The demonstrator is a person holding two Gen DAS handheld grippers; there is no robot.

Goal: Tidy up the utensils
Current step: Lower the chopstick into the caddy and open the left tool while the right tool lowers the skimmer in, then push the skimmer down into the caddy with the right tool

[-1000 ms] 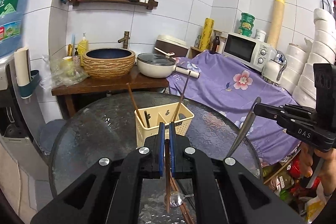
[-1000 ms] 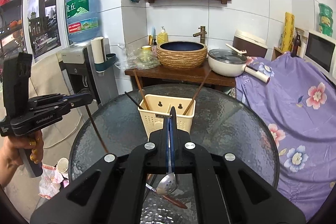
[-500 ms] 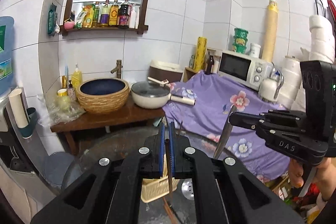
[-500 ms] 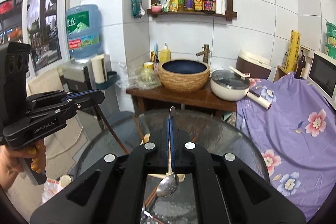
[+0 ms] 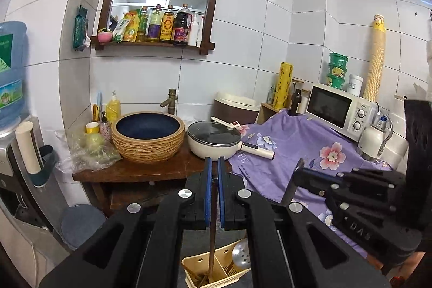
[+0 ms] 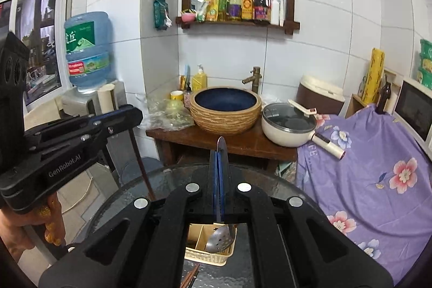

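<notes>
Utensils are held above the cream basket (image 6: 210, 247) on the glass desk (image 6: 270, 177), a chopstick (image 5: 212, 242) and slotted spoon (image 6: 220, 236) pinched in closed jaws, and its dividers could be missed if released while tilted.

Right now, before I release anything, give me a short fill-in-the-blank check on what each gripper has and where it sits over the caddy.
1. The left gripper is shut on a brown ____, whose lower end reaches into the caddy.
2. The right gripper is shut on the handle of a perforated metal ____.
3. That utensil's bowl hangs over the cream ____ on the glass table.

Missing words: chopstick; spoon; caddy
</notes>
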